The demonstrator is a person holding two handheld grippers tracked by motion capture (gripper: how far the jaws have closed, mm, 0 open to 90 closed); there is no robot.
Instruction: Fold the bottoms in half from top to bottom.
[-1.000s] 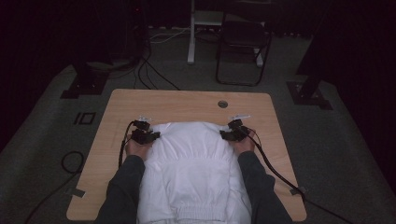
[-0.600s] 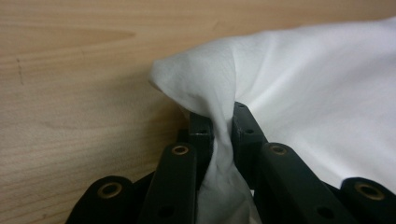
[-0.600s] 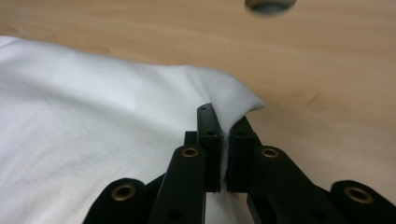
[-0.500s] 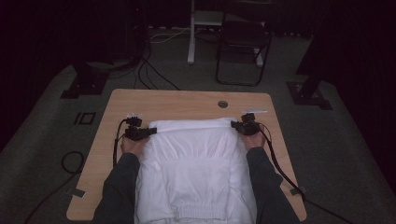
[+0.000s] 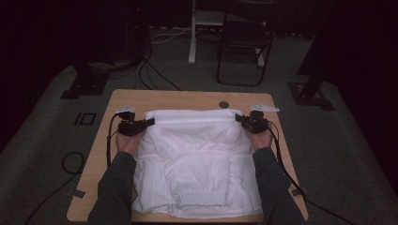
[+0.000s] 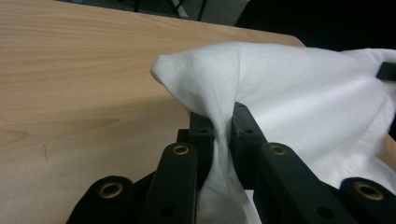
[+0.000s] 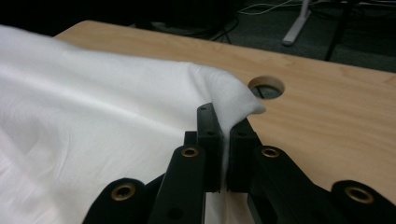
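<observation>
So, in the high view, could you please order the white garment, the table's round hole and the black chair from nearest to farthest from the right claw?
1. White garment: clamped in the right claw.
2. Round hole: on the table just beyond, to its left.
3. Black chair: on the floor past the table.

We're looking at a white garment [image 5: 197, 159] of soft matt cloth, finely woven up close, with a ribbed knit band along its edge at 6 o'clock. Under it, the table [image 5: 187, 99] shows pale wood, smooth with a faint grain and a light satin sheen, and a round hole [image 5: 224, 104] cut near 12 o'clock. The left gripper [image 6: 223, 128] and the right gripper [image 7: 223, 135] both look like matt black plastic, slightly grainy, with shiny brass-coloured metal rings set in their holes. Around the table, the floor [image 5: 51, 140] reads as rough grey carpet.
</observation>
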